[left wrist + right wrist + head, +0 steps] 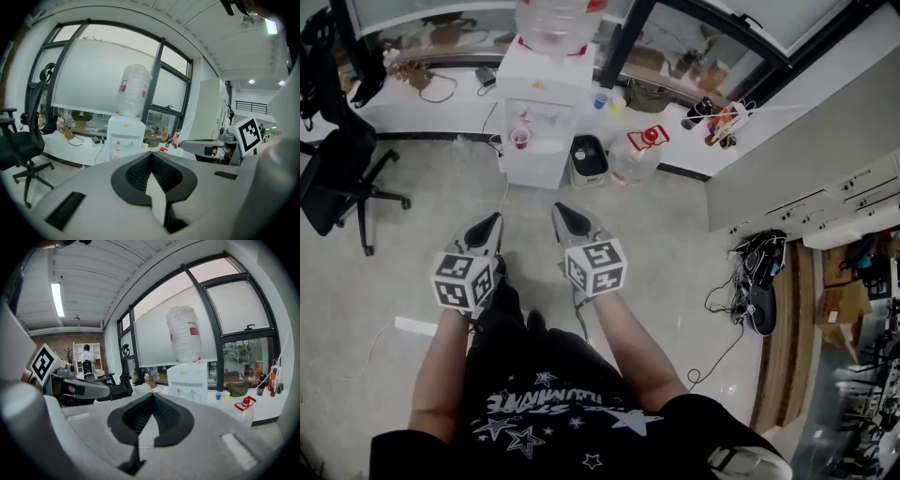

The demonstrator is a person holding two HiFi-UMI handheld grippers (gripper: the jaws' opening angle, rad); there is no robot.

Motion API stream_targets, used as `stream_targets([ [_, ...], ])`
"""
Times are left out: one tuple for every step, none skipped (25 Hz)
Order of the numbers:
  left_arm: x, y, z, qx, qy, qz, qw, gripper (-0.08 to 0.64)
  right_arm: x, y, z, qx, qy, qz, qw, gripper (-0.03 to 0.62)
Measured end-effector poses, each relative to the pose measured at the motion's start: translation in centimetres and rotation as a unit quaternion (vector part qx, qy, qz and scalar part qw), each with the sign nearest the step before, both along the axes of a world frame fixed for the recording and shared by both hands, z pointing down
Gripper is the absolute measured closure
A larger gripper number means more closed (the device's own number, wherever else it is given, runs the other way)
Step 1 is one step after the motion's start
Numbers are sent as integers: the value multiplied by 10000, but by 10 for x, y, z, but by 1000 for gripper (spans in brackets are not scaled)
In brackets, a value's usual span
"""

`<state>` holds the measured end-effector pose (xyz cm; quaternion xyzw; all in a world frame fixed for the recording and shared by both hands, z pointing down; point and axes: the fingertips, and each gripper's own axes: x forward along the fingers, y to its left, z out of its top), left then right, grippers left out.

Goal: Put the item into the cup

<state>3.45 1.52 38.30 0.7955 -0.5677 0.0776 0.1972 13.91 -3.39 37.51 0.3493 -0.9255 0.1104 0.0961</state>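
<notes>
I stand on a grey floor and hold both grippers out in front of me at waist height. My left gripper [494, 222] is shut with nothing in it, and my right gripper [562, 212] is also shut and empty. Both point towards a white water dispenser [542, 112] a few steps ahead. A small red cup [521, 138] sits in the dispenser's alcove. A blue cup [600, 99] and a yellow cup [618, 101] stand on the ledge behind it, also in the right gripper view as blue cup [218, 395] and yellow cup [226, 394]. No loose item shows near the jaws.
A black bin [589, 157] and a clear bottle with a red cap [639, 155] stand right of the dispenser. A black office chair [337, 178] is at the left. Cables and a bag [757, 281] lie by a cabinet at the right.
</notes>
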Motion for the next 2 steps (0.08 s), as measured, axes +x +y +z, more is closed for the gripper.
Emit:
stream_targets([
  [1, 0, 0, 6, -5, 10, 10000, 554, 1, 0, 0, 1, 5, 7, 10000, 592],
  [2, 0, 0, 12, -8, 20, 10000, 554, 2, 0, 0, 1, 9, 15, 10000, 592],
])
